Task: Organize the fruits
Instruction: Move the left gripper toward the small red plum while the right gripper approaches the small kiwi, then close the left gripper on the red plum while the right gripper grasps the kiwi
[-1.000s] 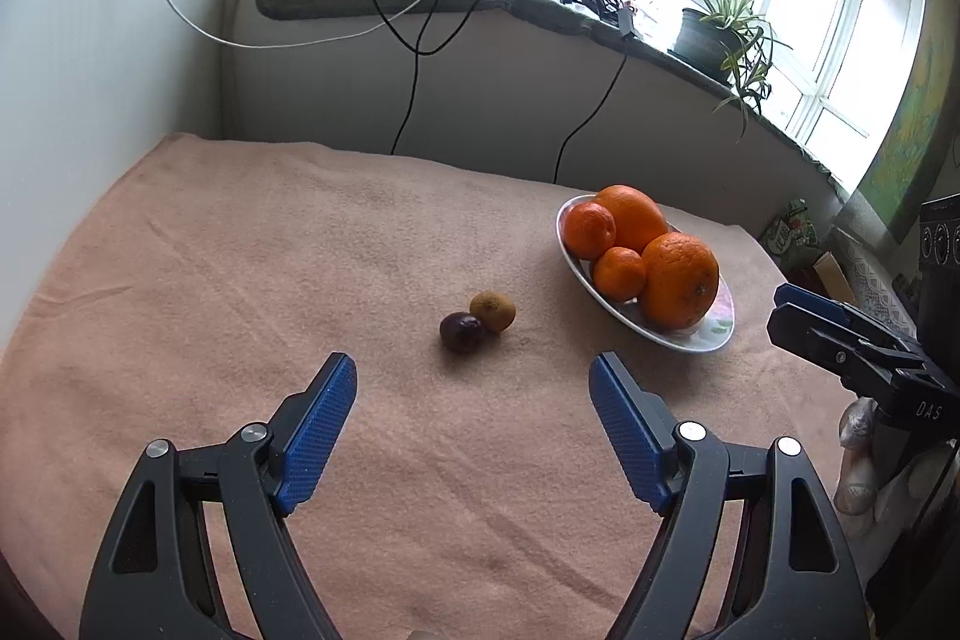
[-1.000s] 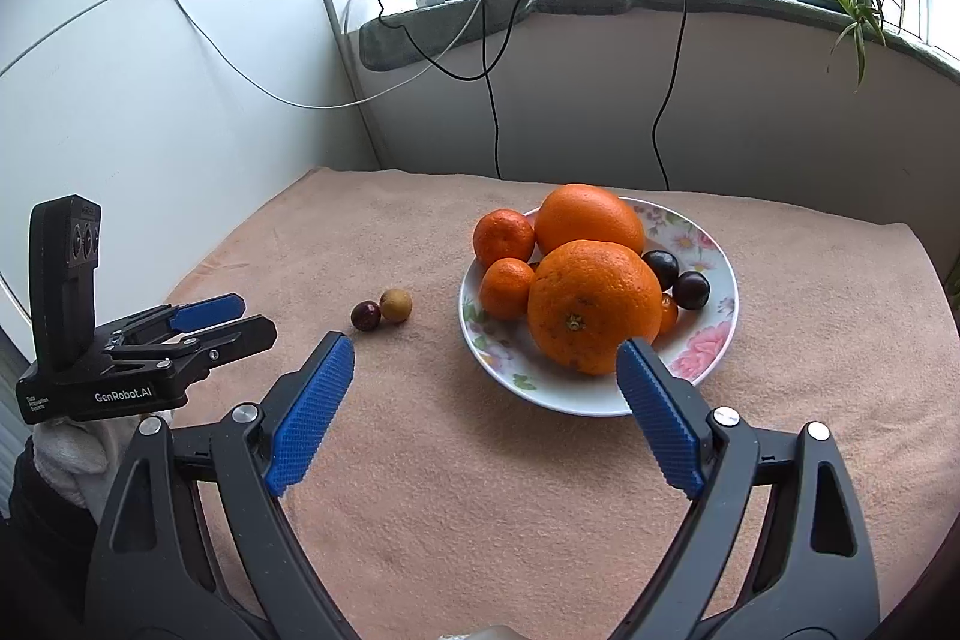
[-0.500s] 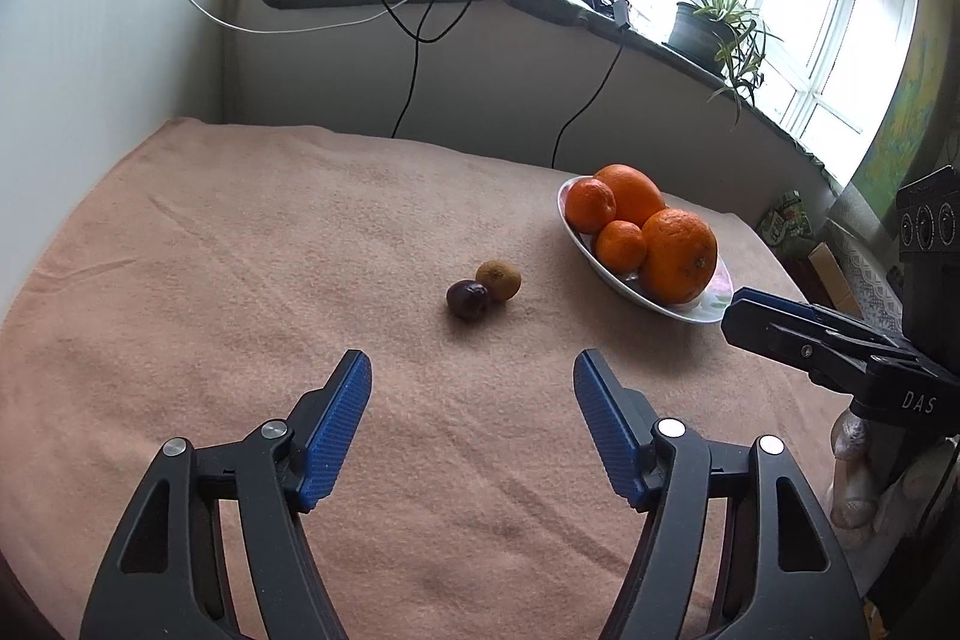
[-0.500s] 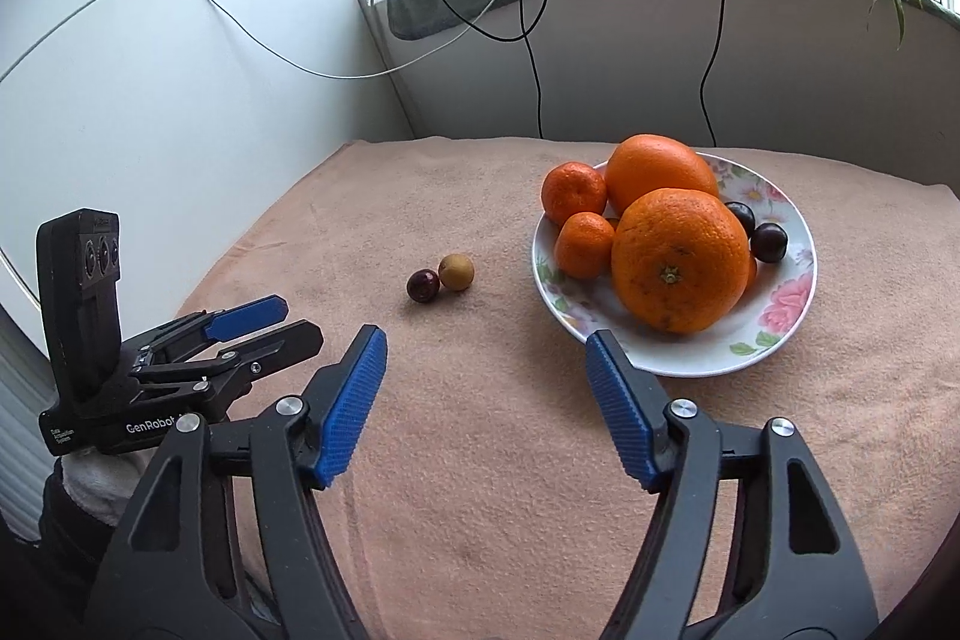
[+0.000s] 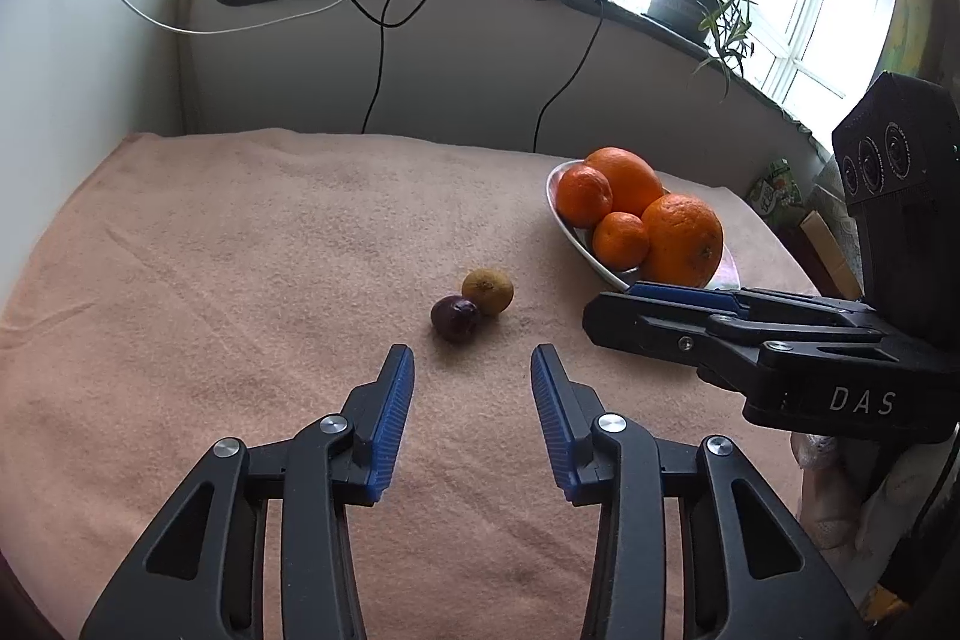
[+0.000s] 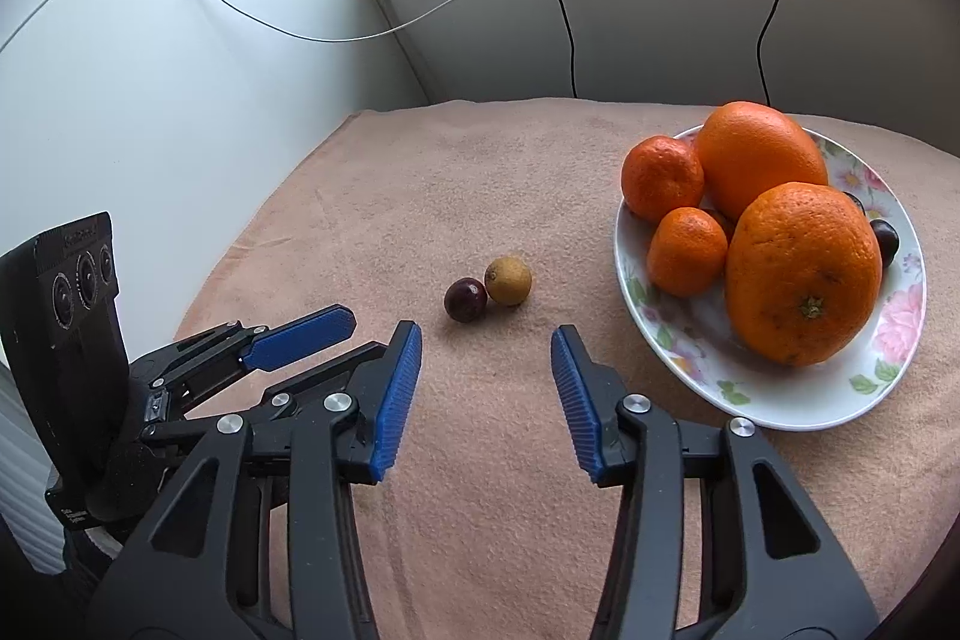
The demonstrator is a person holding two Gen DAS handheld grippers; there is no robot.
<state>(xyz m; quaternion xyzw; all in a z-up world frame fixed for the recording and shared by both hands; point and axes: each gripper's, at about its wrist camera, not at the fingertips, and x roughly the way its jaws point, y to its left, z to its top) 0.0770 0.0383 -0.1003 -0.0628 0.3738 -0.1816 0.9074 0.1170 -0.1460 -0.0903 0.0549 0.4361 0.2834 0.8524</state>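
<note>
Dark plum [image 5: 455, 318] and yellow-brown fruit [image 5: 487, 291], touching on the cloth [image 5: 240, 280] left of the plate [image 6: 780, 400], are framed dead ahead of the spread, empty left gripper [image 5: 472, 370], with the right gripper [image 6: 486, 349] likewise spread and comparably near.

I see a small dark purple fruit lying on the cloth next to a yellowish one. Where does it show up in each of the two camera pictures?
Left wrist view: the small dark purple round fruit lies near the middle, just beyond the open left tongs.
Right wrist view: it lies left of centre, just beyond the open right tongs.
Shared landmark: the small yellowish-brown round fruit touching its right side in both views.
</note>
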